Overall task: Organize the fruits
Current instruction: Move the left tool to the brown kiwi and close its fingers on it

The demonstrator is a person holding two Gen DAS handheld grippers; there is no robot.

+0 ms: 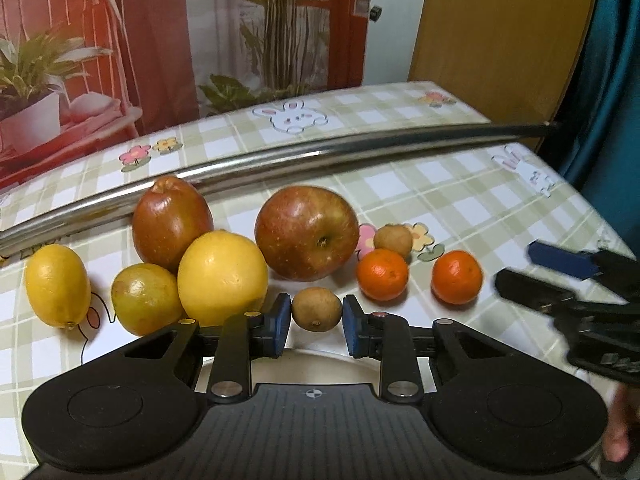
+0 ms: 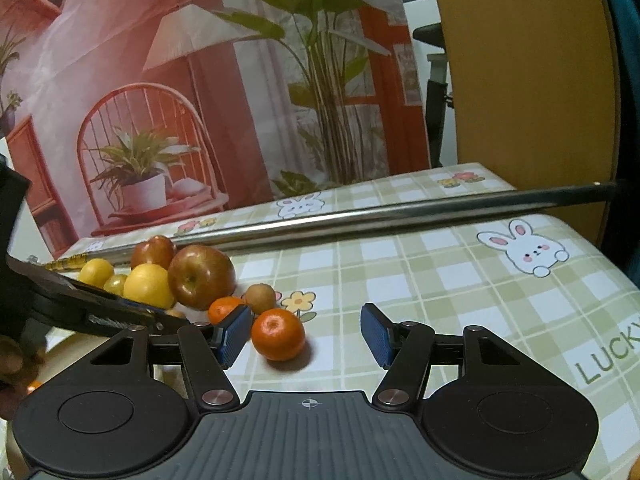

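Note:
My left gripper (image 1: pixel 316 318) is shut on a small brown round fruit (image 1: pixel 316 309), with a blue pad pressing each side, just above the tablecloth. Behind it lie two red apples (image 1: pixel 307 234), two lemons (image 1: pixel 222 280), a greenish-yellow fruit (image 1: pixel 146 298), two tangerines (image 1: pixel 383 274) and a second small brown fruit (image 1: pixel 393 239). My right gripper (image 2: pixel 305 334) is open. A tangerine (image 2: pixel 278 334) sits between its pads, close to the left pad and well apart from the right one. In the left wrist view the right gripper (image 1: pixel 536 274) comes in from the right, beside that tangerine (image 1: pixel 457 277).
A long metal rod (image 1: pixel 280 160) lies across the checked tablecloth (image 2: pixel 440 280) behind the fruit. A white plate rim (image 1: pixel 320 360) shows under my left gripper. A printed backdrop stands at the back and a wooden panel (image 2: pixel 520 80) at the right. A hand (image 1: pixel 618 432) shows at the lower right.

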